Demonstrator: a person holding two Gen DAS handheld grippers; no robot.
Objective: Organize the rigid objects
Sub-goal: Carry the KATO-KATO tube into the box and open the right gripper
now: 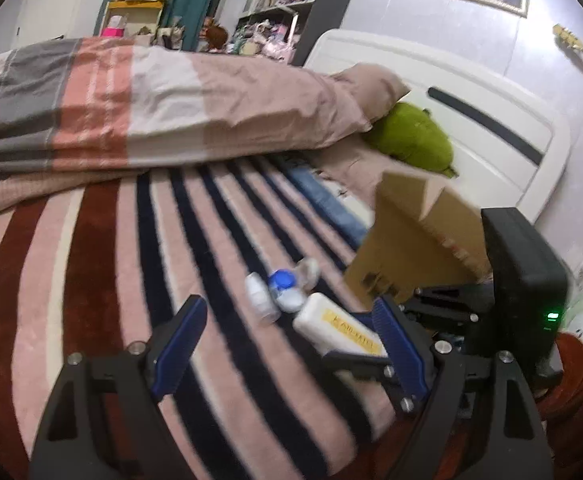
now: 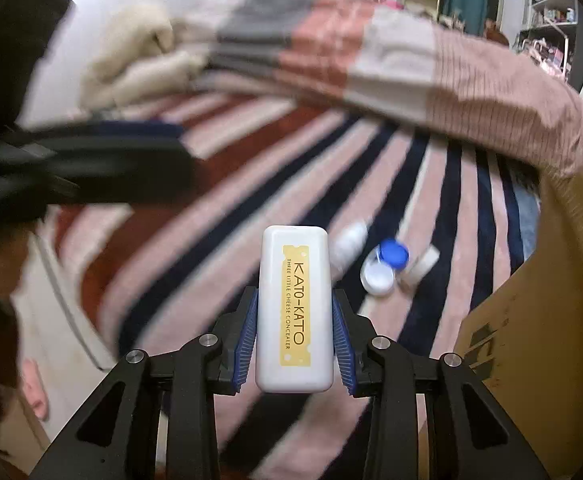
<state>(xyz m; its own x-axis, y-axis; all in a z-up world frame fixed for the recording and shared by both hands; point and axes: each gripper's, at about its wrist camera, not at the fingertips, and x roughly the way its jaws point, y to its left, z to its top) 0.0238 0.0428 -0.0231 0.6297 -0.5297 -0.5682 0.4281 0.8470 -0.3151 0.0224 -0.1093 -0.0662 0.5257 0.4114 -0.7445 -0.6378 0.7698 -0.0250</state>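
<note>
A white oblong concealer case (image 2: 294,312) with a yellow label is clamped between the blue pads of my right gripper (image 2: 294,298), which holds it lifted above the striped bedspread (image 2: 211,208). The left wrist view shows the same case (image 1: 335,330) just right of my left gripper (image 1: 287,308), which stands open with nothing between its fingers. On the bedspread beyond lie a small white bottle (image 2: 349,248), an open jar with a blue lid (image 2: 387,264) and a small clear pot (image 2: 421,264). A cardboard box (image 2: 531,300) stands to the right.
A folded striped duvet (image 1: 151,100) and pillow fill the far side of the bed. A green plush toy (image 1: 415,136) lies by the white headboard (image 1: 471,92). Folded jeans (image 1: 327,200) lie beside the cardboard box (image 1: 411,240). Shelves stand in the background.
</note>
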